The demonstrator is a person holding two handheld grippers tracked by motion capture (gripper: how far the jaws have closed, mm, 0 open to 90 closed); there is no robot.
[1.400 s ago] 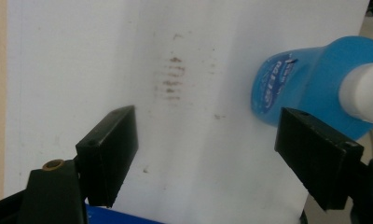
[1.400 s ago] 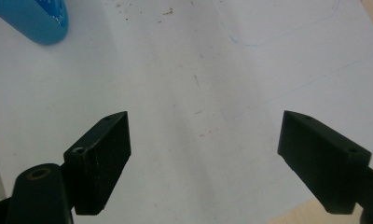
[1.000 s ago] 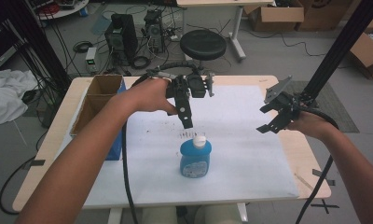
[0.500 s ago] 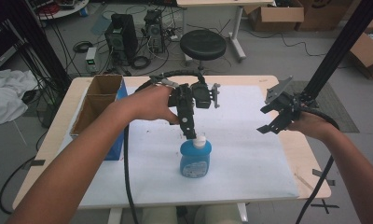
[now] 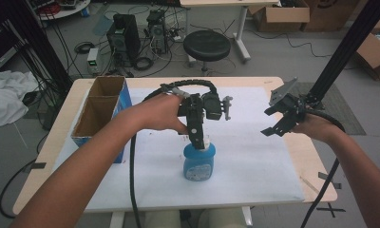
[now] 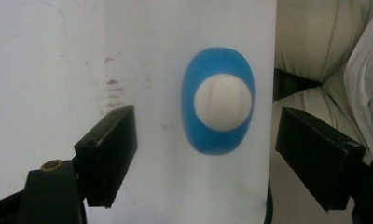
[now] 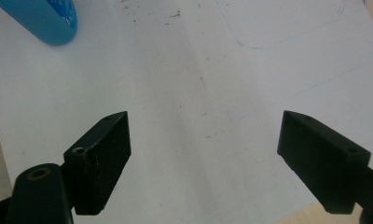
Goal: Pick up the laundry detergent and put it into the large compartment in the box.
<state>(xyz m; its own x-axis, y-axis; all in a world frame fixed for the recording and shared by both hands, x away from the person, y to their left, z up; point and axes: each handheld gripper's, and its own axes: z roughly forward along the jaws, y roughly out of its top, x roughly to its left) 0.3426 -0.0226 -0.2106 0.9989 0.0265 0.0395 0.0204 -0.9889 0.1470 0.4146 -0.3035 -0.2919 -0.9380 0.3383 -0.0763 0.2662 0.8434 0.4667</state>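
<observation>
A blue bottle (image 5: 198, 163) with a white cap (image 5: 205, 142) stands upright on the white sheet (image 5: 254, 156) near the table's front middle. My left gripper (image 5: 197, 137) hangs directly above it, pointing down, open. In the left gripper view the cap (image 6: 223, 101) and blue shoulder (image 6: 193, 105) lie between the two spread jaws, which stand apart from the bottle on both sides. My right gripper (image 5: 277, 121) is held open above the sheet's right part, with nothing between its jaws. The bottle's base (image 7: 44, 17) shows at the top left of the right gripper view.
A blue-sided cardboard box (image 5: 100, 114) with two compartments stands at the table's left. The wooden table edge (image 5: 316, 156) shows at the right. A black stool (image 5: 207, 45), computers and cables are on the floor behind. The person's lap (image 6: 324, 70) is below the front edge.
My left gripper has moved toward the front and down until it hangs straight over the bottle's cap. The right gripper has stayed in place.
</observation>
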